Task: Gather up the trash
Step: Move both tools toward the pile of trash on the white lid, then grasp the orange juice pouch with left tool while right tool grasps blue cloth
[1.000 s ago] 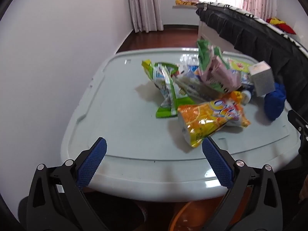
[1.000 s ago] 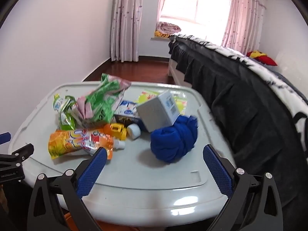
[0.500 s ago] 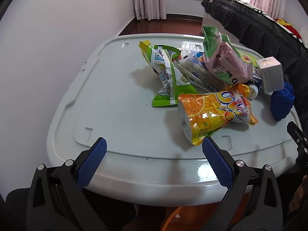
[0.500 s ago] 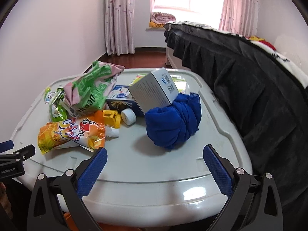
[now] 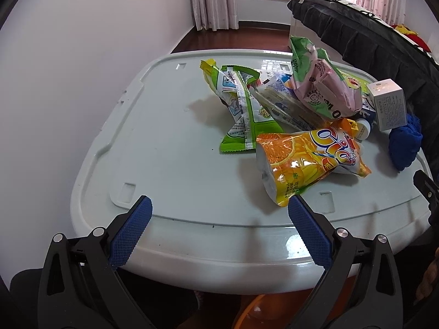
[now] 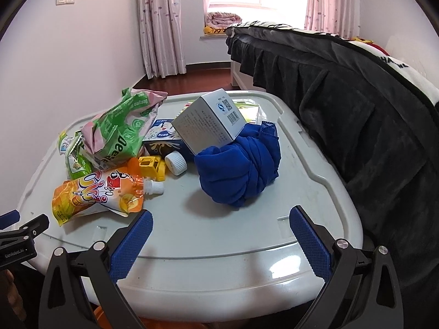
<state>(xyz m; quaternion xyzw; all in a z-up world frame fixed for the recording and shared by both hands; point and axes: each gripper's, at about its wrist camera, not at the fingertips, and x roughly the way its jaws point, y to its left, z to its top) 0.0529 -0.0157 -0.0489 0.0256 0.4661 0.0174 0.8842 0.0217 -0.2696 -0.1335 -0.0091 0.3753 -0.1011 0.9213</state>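
Both of your grippers are wide open and hold nothing. The left gripper point(image 5: 218, 218) hangs at the near edge of the pale plastic lid point(image 5: 170, 148), and the right gripper point(image 6: 221, 229) hangs at the near edge too, further to the right.

Start with the orange juice pouch point(image 5: 307, 161) — it looks like the closest bit of trash. It lies on its side, and its bottom corner sits just beside the right finger of your left gripper. Slide that gripper a little right so the fat end goes between the fingers, then squeeze gently. The pouch looks puffy and slippery, so grab well in, not at the thin edge.

In front of your right gripper sits the blue cloth point(image 6: 238, 170), near but not touching. The white box point(image 6: 208, 123) leans on it — mind it may tip.
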